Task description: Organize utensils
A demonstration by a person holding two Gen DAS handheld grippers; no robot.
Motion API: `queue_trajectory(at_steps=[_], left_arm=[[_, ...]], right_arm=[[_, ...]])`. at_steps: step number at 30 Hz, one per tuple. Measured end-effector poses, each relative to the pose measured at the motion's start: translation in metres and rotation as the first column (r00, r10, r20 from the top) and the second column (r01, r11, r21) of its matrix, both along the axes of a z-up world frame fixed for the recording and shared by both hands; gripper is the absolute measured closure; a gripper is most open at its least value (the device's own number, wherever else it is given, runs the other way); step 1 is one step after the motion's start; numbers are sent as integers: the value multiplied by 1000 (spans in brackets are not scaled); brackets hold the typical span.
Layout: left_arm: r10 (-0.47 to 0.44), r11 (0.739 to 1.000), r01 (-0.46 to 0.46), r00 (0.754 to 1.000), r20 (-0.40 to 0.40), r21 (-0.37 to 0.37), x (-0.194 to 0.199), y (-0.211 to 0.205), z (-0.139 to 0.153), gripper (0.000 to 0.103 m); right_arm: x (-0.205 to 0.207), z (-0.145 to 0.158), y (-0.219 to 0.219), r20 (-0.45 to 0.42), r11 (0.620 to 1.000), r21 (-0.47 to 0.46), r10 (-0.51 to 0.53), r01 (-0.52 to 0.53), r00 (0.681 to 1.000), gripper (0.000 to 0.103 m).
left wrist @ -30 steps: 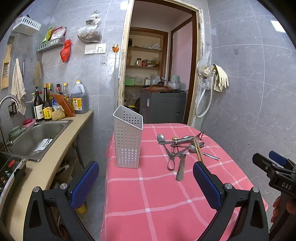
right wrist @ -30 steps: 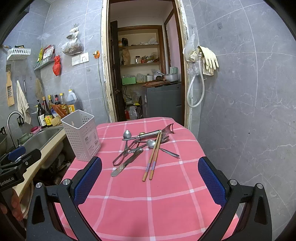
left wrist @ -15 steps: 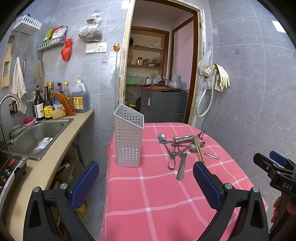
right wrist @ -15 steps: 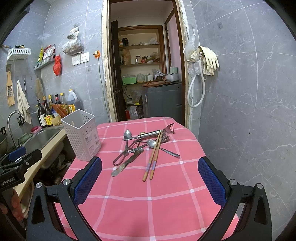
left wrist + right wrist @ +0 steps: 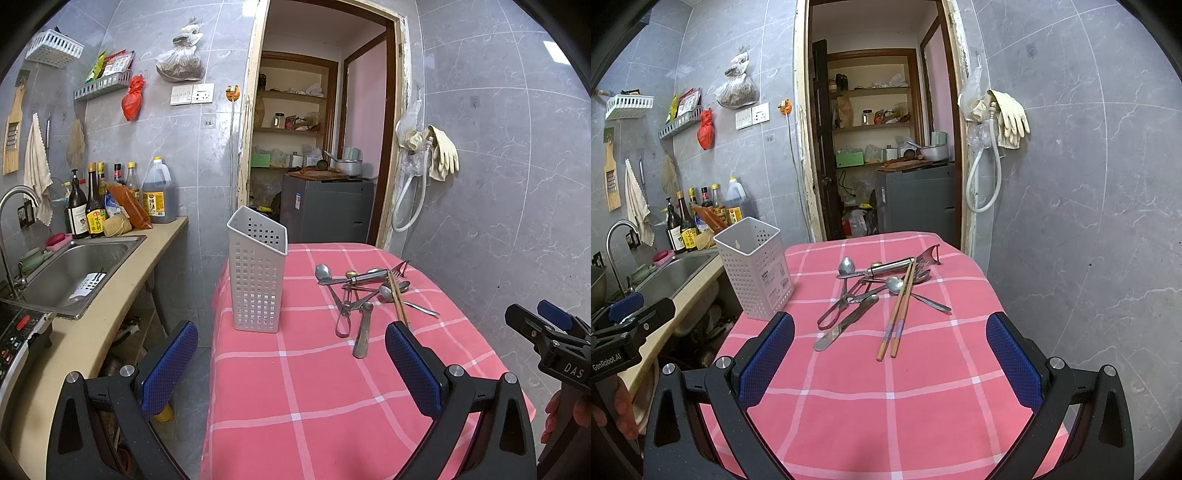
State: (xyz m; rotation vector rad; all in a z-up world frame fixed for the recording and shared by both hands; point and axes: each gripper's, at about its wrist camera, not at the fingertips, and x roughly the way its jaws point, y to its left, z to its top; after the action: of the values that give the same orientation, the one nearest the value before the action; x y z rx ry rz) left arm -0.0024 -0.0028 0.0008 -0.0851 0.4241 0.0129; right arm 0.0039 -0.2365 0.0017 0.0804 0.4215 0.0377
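A table [image 5: 886, 387] covered in a pink checked cloth is seen from its near end. A white perforated holder [image 5: 257, 273] stands upright near the table's left edge, well apart from the utensils. The pile [image 5: 882, 284] lies right of centre toward the far end: a spoon [image 5: 846, 266], a peeler [image 5: 905, 263], tongs [image 5: 836, 308], a knife [image 5: 846, 323] and chopsticks [image 5: 897, 314] are crossed over one another, the chopsticks reaching nearest. The peeler's head lies close to the far right edge.

The left gripper [image 5: 291, 369] is held off the table's near left corner, its jaws spread wide with nothing between the blue pads [image 5: 168, 367]. The right gripper [image 5: 890, 362] is held over the near end, its jaws likewise spread wide and empty, the chopstick tips lying just beyond the gap. Bare cloth is left across the whole near half of the table.

To the left, a counter [image 5: 110, 295] with a sink [image 5: 77, 266] runs close beside the table, a narrow gap being left between them. A tiled wall [image 5: 1071, 221] stands close to the right edge. A doorway [image 5: 882, 147] opens behind the far end.
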Motion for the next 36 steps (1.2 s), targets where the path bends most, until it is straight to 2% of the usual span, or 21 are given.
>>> queue_trajectory(at_steps=[33, 36], left_arm=[[-1, 1000, 1, 1000, -10, 0, 0, -1, -1, 1], [0, 1000, 0, 1000, -16, 1, 2, 3, -15, 1]], right_arm=[[5, -1, 0, -4, 1000, 3, 1, -1, 1000, 1], [7, -1, -1, -6, 1000, 3, 1, -1, 1000, 1]])
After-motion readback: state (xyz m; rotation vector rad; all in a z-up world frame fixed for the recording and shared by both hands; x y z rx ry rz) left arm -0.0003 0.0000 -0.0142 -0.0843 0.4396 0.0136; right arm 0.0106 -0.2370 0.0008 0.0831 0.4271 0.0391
